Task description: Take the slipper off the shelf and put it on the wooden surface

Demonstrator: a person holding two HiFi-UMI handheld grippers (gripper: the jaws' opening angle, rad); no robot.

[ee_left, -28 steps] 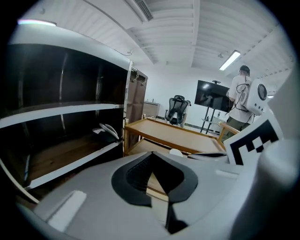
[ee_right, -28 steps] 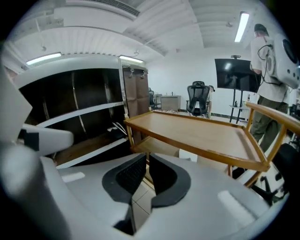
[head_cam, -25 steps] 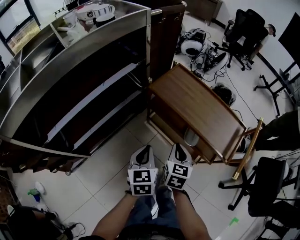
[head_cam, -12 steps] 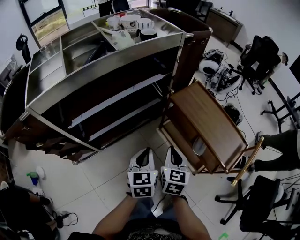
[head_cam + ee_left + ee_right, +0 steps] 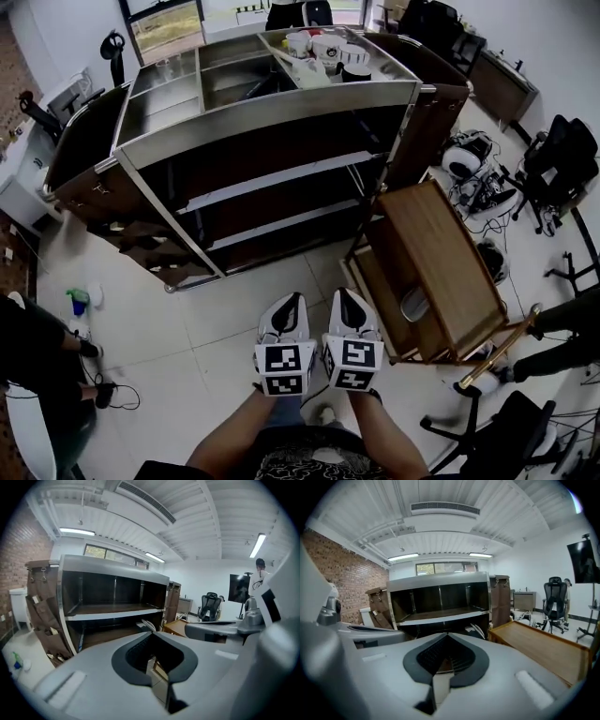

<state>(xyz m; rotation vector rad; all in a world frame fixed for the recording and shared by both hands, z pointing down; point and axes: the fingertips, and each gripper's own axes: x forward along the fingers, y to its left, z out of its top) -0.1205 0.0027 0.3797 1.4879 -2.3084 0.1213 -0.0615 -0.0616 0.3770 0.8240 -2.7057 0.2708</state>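
a: where's the slipper point(image 5: 149, 625)?

b: low in the shelf point(image 5: 272, 183), at the right end of the lower board. it's a pale thing with a looped strap, and i take it for the slipper. both gripper views catch it. from the head view that spot is too dark to make out.

a: and the wooden surface point(image 5: 450, 272)?

b: just right of the shelf, its top bare as far as i can see. so the slipper lies near it, but not on it.

a: what are the grippers doing?

b: the left gripper point(image 5: 289, 302) and right gripper point(image 5: 343, 295) hang side by side close to the person's body, over the tiled floor point(image 5: 234, 328) and well back from the shelf. they point toward it. each has its fingers brought together at the tips, with nothing between them.

a: why held like that?

b: my guess is it's a carrying pose for walking up. closed and tucked in, they won't snag. the jaws would have to part before either could take the slipper.
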